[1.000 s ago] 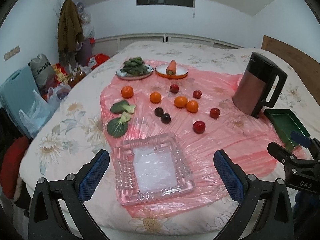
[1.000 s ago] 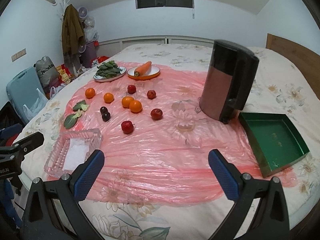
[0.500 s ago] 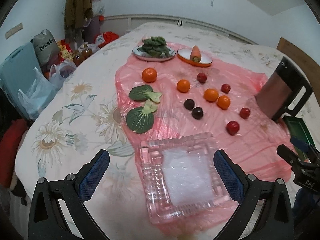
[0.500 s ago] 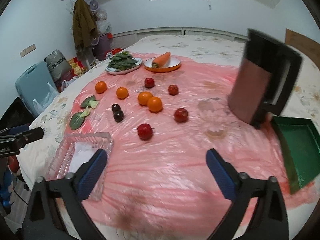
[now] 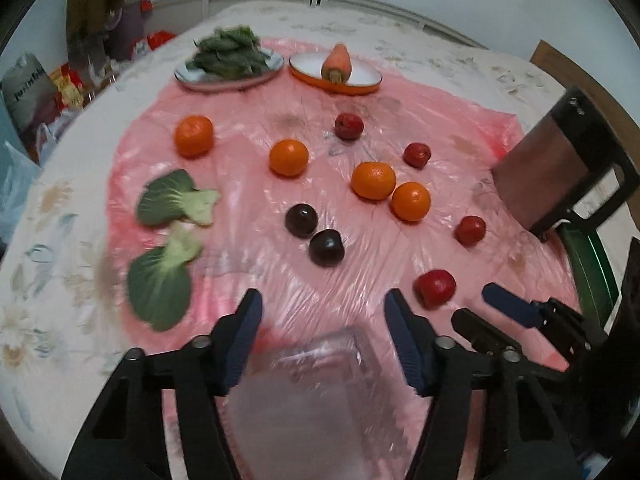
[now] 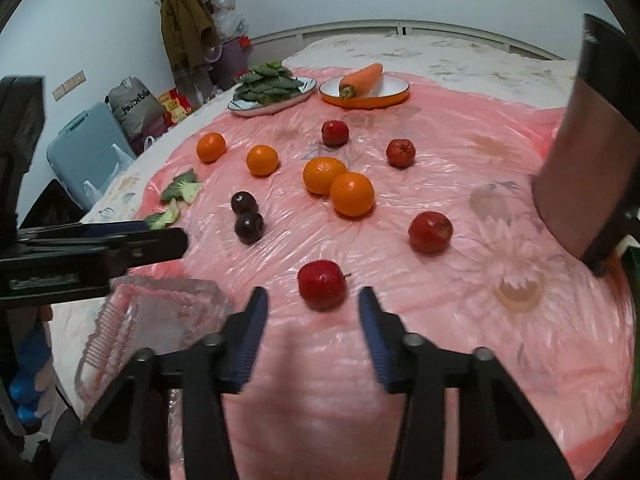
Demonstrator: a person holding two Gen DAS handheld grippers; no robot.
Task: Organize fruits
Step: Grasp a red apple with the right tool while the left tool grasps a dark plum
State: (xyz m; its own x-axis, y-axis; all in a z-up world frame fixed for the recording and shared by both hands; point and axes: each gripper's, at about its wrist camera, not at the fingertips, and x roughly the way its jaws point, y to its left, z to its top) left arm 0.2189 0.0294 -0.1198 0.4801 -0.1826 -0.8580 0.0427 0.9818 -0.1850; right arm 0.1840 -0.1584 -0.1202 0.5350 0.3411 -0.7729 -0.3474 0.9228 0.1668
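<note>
While both sets of jaws are closing on nothing, the right gripper hangs just short of a red apple on the pink plastic sheet near the bed's front edge. The left gripper hovers over the glass tray, its jaws clear of it.

**Right gripper closing short of the nearest red fruit**

My right gripper has its jaws closing, nothing between them; a red fruit lies just beyond on the pink plastic sheet; the clear glass tray sits left; my left gripper hovers above it.
</note>
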